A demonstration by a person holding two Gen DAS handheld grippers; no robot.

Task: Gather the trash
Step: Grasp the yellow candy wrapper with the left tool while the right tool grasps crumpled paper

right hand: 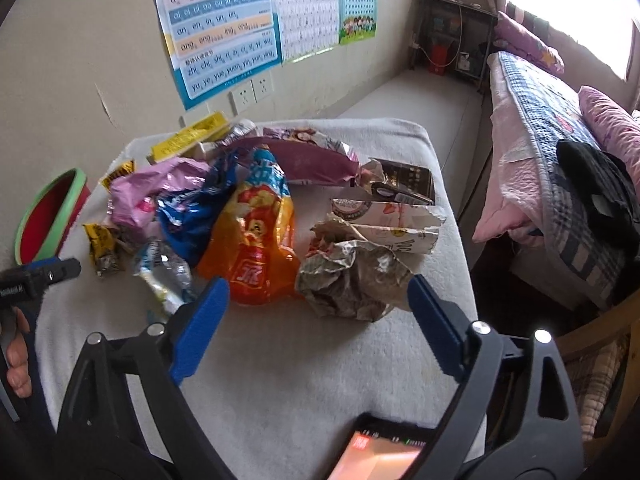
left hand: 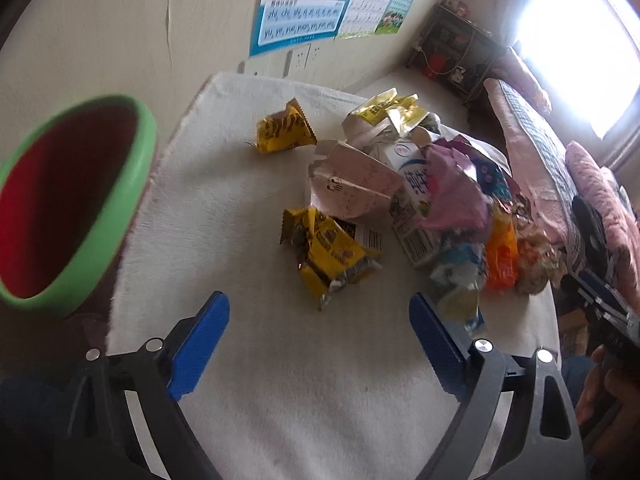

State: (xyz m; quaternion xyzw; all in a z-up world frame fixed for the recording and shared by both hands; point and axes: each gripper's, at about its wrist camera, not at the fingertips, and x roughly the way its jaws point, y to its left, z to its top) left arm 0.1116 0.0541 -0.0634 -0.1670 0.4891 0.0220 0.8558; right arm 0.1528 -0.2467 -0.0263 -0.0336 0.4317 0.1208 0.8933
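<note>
A pile of trash lies on a white cloth-covered table (left hand: 280,380). In the left wrist view a yellow snack wrapper (left hand: 332,256) lies just ahead of my open, empty left gripper (left hand: 320,312); another yellow wrapper (left hand: 284,132) lies farther back beside a pink-white carton (left hand: 352,188). A green-rimmed red bin (left hand: 68,204) stands at the table's left. In the right wrist view my right gripper (right hand: 318,296) is open and empty, just in front of an orange bag (right hand: 256,256) and a crumpled paper wad (right hand: 352,284). The bin also shows in the right wrist view (right hand: 48,216).
Blue and pink wrappers (right hand: 188,204) and a torn carton (right hand: 396,224) fill the pile. A bed with pink quilts (right hand: 560,152) stands right of the table. Posters and sockets are on the wall behind. A dark shelf (right hand: 448,36) is in the far corner.
</note>
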